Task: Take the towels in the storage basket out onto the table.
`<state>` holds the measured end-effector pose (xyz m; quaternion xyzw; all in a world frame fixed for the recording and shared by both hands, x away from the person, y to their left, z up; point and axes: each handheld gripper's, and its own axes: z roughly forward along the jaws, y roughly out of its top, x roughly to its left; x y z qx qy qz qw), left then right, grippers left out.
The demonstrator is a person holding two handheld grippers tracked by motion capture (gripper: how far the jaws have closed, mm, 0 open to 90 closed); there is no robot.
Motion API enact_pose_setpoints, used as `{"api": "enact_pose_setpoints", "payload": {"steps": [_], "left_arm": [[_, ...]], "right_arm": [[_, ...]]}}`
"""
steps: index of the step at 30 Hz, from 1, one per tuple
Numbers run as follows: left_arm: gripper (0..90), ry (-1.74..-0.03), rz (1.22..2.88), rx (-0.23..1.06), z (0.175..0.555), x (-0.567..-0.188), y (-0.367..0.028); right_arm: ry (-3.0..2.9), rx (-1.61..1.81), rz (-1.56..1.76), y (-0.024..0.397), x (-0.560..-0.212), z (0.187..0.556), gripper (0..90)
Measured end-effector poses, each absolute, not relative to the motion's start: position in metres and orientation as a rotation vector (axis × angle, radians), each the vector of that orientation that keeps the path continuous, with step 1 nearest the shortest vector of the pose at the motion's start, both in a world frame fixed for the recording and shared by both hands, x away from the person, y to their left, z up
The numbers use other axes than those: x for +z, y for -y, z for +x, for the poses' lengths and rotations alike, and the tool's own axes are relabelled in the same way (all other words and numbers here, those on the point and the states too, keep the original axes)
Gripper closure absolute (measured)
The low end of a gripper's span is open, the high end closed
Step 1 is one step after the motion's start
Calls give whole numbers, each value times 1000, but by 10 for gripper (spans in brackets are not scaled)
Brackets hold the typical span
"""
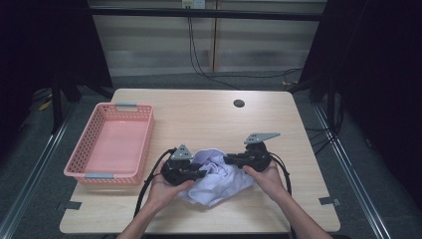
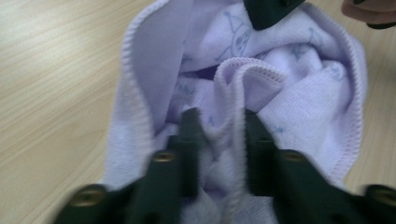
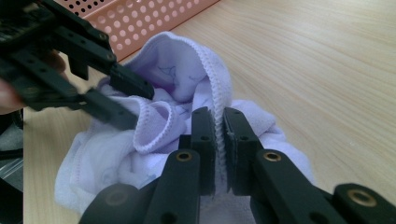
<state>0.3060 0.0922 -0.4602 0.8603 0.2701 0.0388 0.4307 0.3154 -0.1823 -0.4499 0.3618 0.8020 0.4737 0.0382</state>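
Note:
A crumpled pale lilac cloth (image 1: pixel 219 180) with faint blue print lies on the wooden table near its front edge. My left gripper (image 1: pixel 201 173) reaches into it from the left. In the left gripper view the jaws (image 2: pixel 223 116) stand on either side of a raised hemmed fold (image 2: pixel 250 74) and pinch the cloth (image 2: pixel 303 107). My right gripper (image 1: pixel 228 160) comes in from the right. Its jaws (image 3: pixel 219 114) are closed on a stitched edge of the cloth (image 3: pixel 173 74). The left gripper (image 3: pixel 137 106) shows across from it, holding the looped fold.
A pink perforated basket (image 1: pixel 144 144) stands left of the cloth with nothing in it, its wall (image 3: pixel 140 18) close behind the cloth. A small dark round hole (image 1: pixel 239 103) sits near the table's far edge. Bare wood (image 1: pixel 209 119) lies beyond the cloth.

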Motion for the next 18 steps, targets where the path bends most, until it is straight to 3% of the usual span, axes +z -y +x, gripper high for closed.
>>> {"api": "enact_pose_setpoints", "payload": {"steps": [3, 11, 18], "left_arm": [[821, -724, 2064, 81, 310, -452, -102], [832, -790, 1853, 128, 320, -407, -147], [833, -748, 1746, 177, 327, -359, -154]], "right_arm": [[-2448, 1440, 1125, 184, -449, 316, 839], [-2196, 1474, 1253, 220, -420, 323, 845], [-2028, 1543, 1245, 242, -370, 329, 847]]}}
